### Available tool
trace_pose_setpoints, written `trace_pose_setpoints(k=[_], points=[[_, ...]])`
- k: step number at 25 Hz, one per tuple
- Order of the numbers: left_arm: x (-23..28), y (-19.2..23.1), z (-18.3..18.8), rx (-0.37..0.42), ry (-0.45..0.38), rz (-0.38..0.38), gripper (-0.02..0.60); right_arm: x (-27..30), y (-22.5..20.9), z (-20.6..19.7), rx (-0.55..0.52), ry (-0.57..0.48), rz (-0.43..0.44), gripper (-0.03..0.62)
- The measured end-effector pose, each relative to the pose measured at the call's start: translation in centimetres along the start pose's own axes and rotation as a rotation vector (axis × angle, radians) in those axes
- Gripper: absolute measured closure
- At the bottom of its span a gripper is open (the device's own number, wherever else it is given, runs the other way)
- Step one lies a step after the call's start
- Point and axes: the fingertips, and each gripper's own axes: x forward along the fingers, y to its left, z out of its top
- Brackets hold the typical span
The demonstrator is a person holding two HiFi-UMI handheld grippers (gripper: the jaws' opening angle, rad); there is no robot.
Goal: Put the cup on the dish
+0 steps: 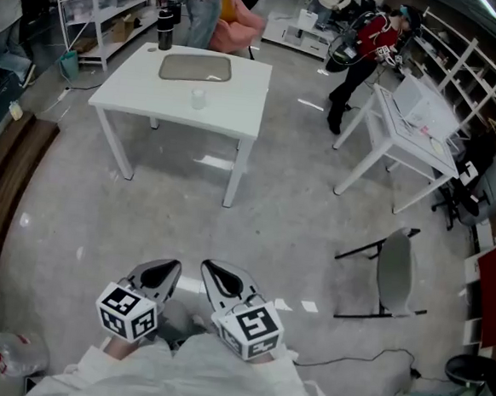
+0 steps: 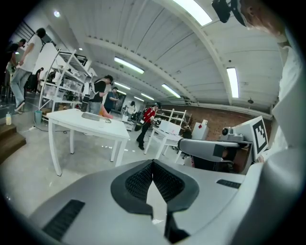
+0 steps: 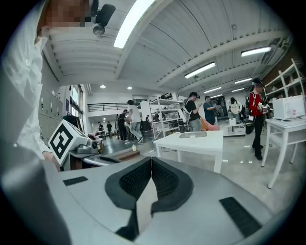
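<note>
A: While the cup (image 1: 198, 99) is standing on the white table (image 1: 239, 98) at the far side of the room, just on the near side of the grey dish (image 1: 196, 67), nothing can be gripped. Where are the grippers held?

B: The left gripper (image 1: 172, 268) and the right gripper (image 1: 208, 268) are held side by side at the near edge of the scene, well apart from the table. In both gripper views the jaws are seen pressed together, with nothing between them.

A: So the step in hand is judged to be the approach?

B: It is so judged. The floor (image 1: 271, 229) between must be crossed first. The table is best met at its near long edge, where the cup is the closest thing.

A: How should the grasp be prepared?

B: One gripper's jaws should be opened wide before the cup is reached, not over it, since so small a cup is probably easily knocked over. The cup should be taken across its wall, lifted straight and carried the short way farther in, onto the dish. The dark bottle (image 1: 166, 26) at the far left corner should be given room.

A: And the other gripper?

B: It is best held back from the table edge, so that nothing is nudged.
</note>
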Motion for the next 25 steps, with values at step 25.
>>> trace_pose_setpoints(k=[25], points=[[12.7,17.5,12.0,0.022,0.018,-0.083,0.574,20.3,-12.5,7.9,0.050,-0.068,-0.060,0.582]])
